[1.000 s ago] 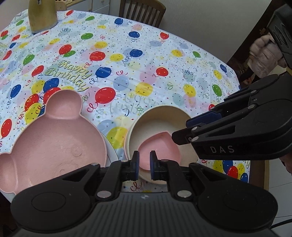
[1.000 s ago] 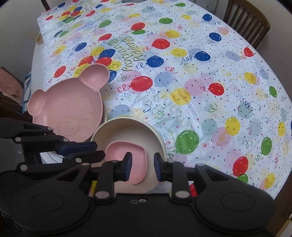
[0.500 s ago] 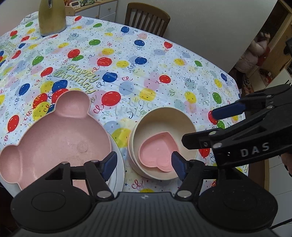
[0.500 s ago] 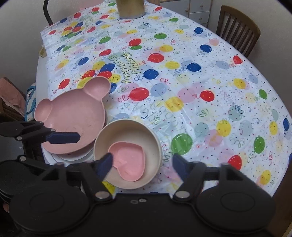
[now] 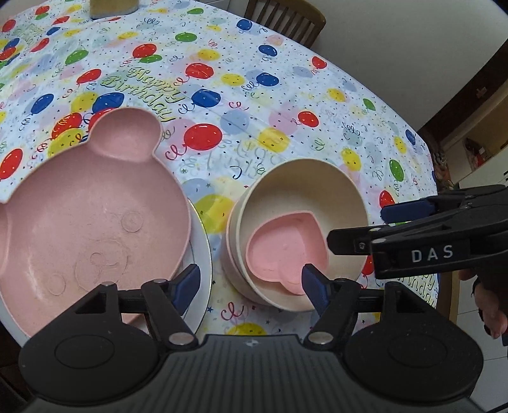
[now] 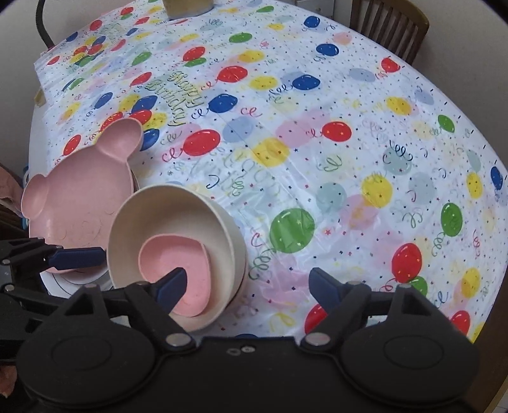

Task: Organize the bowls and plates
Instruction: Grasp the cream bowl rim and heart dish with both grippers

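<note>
A pink bear-shaped plate [image 5: 95, 216] [image 6: 79, 197] rests on a white plate [image 5: 203, 254] [image 6: 73, 279] at the near left of the table. Beside it stand stacked cream bowls [image 5: 301, 190] [image 6: 177, 216] with a pink heart-shaped dish [image 5: 285, 244] [image 6: 177, 263] inside. My left gripper [image 5: 250, 279] hovers over the gap between the plates and the bowls; its jaws are opening and grip nothing. My right gripper [image 6: 247, 281] [image 5: 365, 227] is open above the bowls' near rim, one finger over the heart dish, the other over the tablecloth.
A balloon-print tablecloth [image 6: 317, 143] covers the round table. A tan object [image 5: 111, 6] stands at the far end, with a wooden chair [image 5: 285, 19] [image 6: 390, 19] behind the table. A person's hand [image 5: 489, 305] holds the right gripper past the table's right edge.
Both grippers went from nearly shut to wide open. Both have sunk closer to the dishes, which now look larger in each view. The dishes have not moved.
</note>
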A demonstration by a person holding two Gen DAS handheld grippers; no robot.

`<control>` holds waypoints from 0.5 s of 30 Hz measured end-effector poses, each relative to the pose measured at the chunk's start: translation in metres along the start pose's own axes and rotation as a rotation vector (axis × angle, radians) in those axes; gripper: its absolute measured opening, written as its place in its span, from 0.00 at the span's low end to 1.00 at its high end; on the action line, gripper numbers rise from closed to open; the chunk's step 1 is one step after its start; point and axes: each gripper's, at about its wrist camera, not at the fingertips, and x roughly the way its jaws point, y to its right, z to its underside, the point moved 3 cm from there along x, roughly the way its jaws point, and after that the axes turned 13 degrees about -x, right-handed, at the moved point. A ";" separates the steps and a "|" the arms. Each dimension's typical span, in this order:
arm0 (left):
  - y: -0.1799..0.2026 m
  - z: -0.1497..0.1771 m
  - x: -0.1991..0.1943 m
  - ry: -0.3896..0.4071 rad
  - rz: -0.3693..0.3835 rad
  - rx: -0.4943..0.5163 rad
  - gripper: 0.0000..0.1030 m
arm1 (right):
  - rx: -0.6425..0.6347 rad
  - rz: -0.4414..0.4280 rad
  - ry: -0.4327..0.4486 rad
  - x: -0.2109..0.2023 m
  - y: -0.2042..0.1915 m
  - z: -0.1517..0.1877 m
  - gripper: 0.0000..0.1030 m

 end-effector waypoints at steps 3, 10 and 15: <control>0.003 0.001 0.007 -0.011 0.003 -0.003 0.68 | 0.027 -0.009 0.003 0.007 0.001 0.000 0.75; 0.006 0.008 0.017 -0.050 0.003 -0.011 0.65 | 0.023 -0.036 -0.010 0.020 -0.001 -0.008 0.68; 0.002 0.007 0.024 -0.076 0.006 -0.049 0.59 | 0.007 -0.040 -0.026 0.028 -0.001 -0.012 0.63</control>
